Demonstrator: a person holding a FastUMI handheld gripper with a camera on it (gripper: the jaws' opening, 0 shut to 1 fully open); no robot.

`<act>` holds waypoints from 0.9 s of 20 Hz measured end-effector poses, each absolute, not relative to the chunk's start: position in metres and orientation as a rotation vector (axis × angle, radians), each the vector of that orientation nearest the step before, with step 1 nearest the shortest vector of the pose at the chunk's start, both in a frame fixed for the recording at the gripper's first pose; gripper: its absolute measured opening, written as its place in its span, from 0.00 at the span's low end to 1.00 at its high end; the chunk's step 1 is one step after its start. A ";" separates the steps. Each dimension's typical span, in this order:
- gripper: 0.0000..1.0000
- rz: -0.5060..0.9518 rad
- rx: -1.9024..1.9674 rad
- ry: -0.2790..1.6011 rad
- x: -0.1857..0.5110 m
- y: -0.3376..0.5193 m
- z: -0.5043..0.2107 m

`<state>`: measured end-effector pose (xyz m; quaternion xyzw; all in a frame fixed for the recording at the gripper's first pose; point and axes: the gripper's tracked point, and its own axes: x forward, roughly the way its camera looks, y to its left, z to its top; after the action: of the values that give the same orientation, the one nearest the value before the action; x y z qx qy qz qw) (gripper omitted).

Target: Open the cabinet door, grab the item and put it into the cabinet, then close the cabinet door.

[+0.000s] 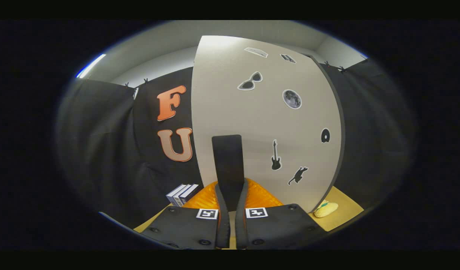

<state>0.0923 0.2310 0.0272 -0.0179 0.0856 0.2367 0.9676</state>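
We see a yellowish tabletop (344,210) w/ the white cabinet (267,123) standing on it. A pale yellow item (326,209) lies just beside the cabinet's base; a small stack of books (183,194) sits on the opposite side.

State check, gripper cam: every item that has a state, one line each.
Beige cabinet door with stickers: appears swung partly open, edge visible.
Black door handle: gripped between the fingers.
Gripper: shut on the handle.
Yellow plush item: lying on the table, untouched.
White books: standing upright beside the cabinet.
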 end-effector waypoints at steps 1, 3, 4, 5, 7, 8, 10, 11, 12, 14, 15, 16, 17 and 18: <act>0.11 0.481 -0.050 0.165 0.085 0.223 0.030; 0.10 0.493 -0.043 0.170 0.073 0.207 0.031; 0.10 0.492 -0.036 0.176 0.069 0.200 0.032; 0.09 0.487 -0.037 0.178 0.067 0.193 0.032; 0.08 0.472 -0.051 0.171 0.063 0.186 0.033; 0.08 0.458 -0.052 0.164 0.061 0.181 0.034; 0.08 0.431 -0.055 0.158 0.057 0.166 0.035; 0.08 0.421 -0.055 0.154 0.055 0.159 0.036; 0.08 0.408 -0.055 0.154 0.053 0.153 0.037; 0.08 0.373 -0.063 0.149 0.048 0.138 0.038; 0.08 0.351 -0.078 0.141 0.048 0.129 0.039; 0.08 0.329 -0.094 0.135 0.047 0.119 0.040; 0.08 0.310 -0.103 0.125 0.044 0.105 0.044; 0.07 0.292 -0.105 0.125 0.041 0.093 0.044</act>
<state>0.0406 0.0928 0.0445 -0.0524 0.0623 0.1451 0.9861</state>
